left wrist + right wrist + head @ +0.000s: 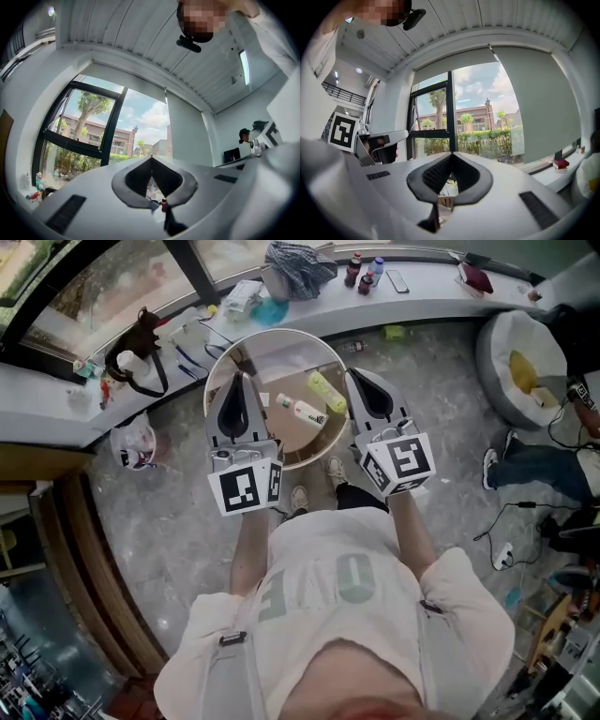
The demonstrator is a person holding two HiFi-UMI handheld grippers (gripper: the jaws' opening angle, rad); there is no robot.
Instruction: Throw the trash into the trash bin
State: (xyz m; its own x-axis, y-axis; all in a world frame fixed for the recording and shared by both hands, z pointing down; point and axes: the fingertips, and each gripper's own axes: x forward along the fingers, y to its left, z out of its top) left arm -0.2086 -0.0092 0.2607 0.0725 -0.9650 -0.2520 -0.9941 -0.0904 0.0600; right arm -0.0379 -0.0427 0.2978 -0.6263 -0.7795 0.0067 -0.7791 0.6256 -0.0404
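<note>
In the head view a round, white-rimmed trash bin [277,333] stands on the floor just past my feet. A white bottle [305,411] and a pale green bottle [326,392] lie on its tan bottom. My left gripper [246,376] is above the bin's left rim and my right gripper [352,371] above its right rim, both pointing roughly level toward the windows. In the left gripper view the left gripper [151,158] has its tips together with nothing between them. The right gripper [452,153] looks the same in its own view. Whether either touches the rim is unclear.
A curved window ledge holds a plaid cloth [300,266], small bottles [361,270] and a black bag [141,343]. A plastic bag [134,444] sits on the floor at left. At right are a white cushion seat [520,362], a seated person's legs [539,465] and floor cables [506,521].
</note>
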